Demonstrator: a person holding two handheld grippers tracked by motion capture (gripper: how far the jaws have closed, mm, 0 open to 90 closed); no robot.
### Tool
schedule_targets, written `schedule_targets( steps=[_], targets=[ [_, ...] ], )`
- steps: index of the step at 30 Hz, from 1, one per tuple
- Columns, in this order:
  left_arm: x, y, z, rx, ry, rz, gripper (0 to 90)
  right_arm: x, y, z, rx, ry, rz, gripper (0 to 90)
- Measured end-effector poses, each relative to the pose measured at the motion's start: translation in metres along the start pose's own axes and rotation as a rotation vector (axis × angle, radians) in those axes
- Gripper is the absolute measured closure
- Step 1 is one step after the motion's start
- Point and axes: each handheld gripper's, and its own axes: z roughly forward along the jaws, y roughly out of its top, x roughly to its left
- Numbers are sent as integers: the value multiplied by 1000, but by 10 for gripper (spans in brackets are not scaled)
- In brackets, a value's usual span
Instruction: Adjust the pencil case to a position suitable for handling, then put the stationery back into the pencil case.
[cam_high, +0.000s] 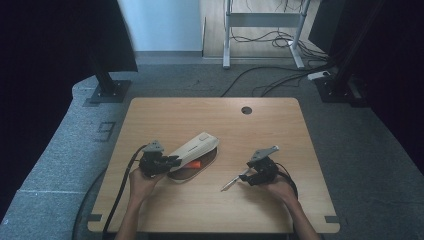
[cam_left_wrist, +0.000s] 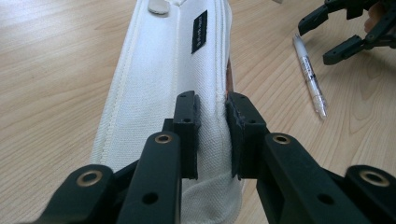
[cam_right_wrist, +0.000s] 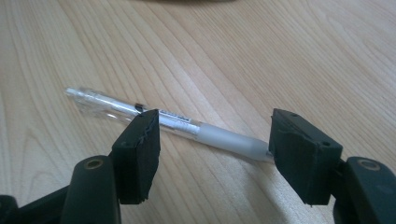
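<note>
A white fabric pencil case lies left of the table's middle, its upper flap lifted off a dark inner half where something orange lies. My left gripper is shut on the case's near edge, pinching the cloth between its pads. A clear pen with a frosted grip lies flat on the wood to the right. My right gripper stands open low over it, one jaw on each side of the pen, with the pads apart from it.
The wooden table has a round cable hole at the back. Beyond its far edge are grey carpet, a desk frame, loose cables and two dark stands.
</note>
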Motion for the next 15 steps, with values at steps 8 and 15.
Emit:
schedule_targets(
  steps=[8, 15],
  targets=[
    [0, 0, 1, 1, -4, -1, 750, -7, -1, 3, -2, -4, 4, 345],
    [0, 0, 1, 2, -6, 0, 749, -7, 5, 13, 23, 13, -24, 381]
  ],
)
